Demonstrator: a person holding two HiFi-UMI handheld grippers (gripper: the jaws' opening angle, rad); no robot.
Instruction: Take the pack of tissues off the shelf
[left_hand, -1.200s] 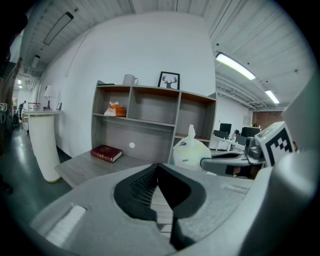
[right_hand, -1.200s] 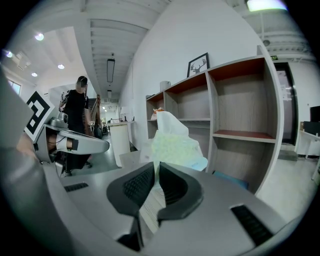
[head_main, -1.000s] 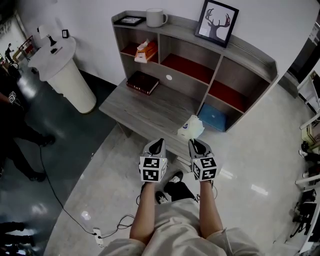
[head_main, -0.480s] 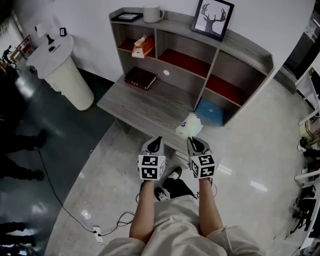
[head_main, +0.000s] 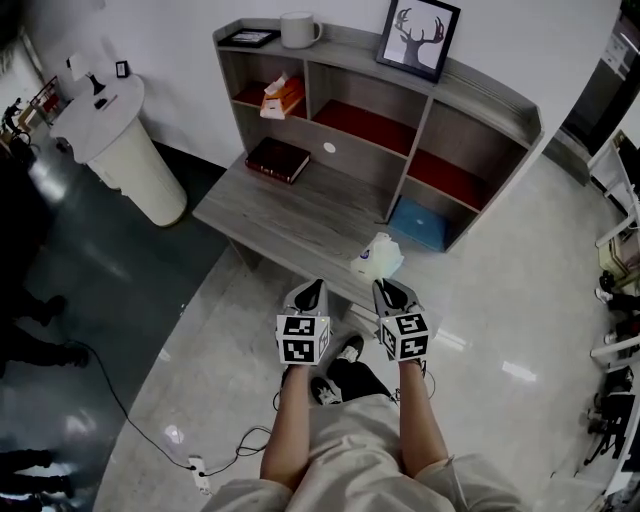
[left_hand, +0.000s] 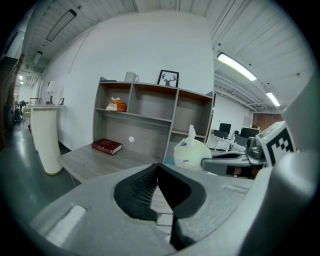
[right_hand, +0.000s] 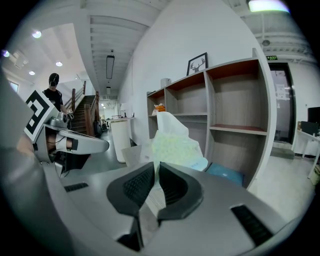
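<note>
A soft white and pale-green pack of tissues (head_main: 378, 258) hangs over the front part of the grey desk (head_main: 290, 220), in front of the shelf unit (head_main: 430, 100). My right gripper (head_main: 385, 285) is shut on the pack's near edge. In the right gripper view the pack (right_hand: 175, 145) bulges just beyond the nearly closed jaws of that gripper (right_hand: 156, 167). My left gripper (head_main: 312, 287) is beside it, level with it, shut and holding nothing. The left gripper view shows its pads (left_hand: 150, 182) meeting, and the pack (left_hand: 191, 152) to their right.
An orange pack (head_main: 277, 97) lies in the shelf's upper left compartment, and a blue box (head_main: 420, 222) in the lower right one. A dark red book (head_main: 277, 158) rests on the desk. A mug (head_main: 298, 29) and a deer picture (head_main: 417, 37) stand on top. A white pedestal table (head_main: 110, 140) is at the left.
The right gripper has drawn the pack slightly lower and nearer the desk's front edge. The left gripper has stayed put. A person at the left edge has moved mostly out of view.
</note>
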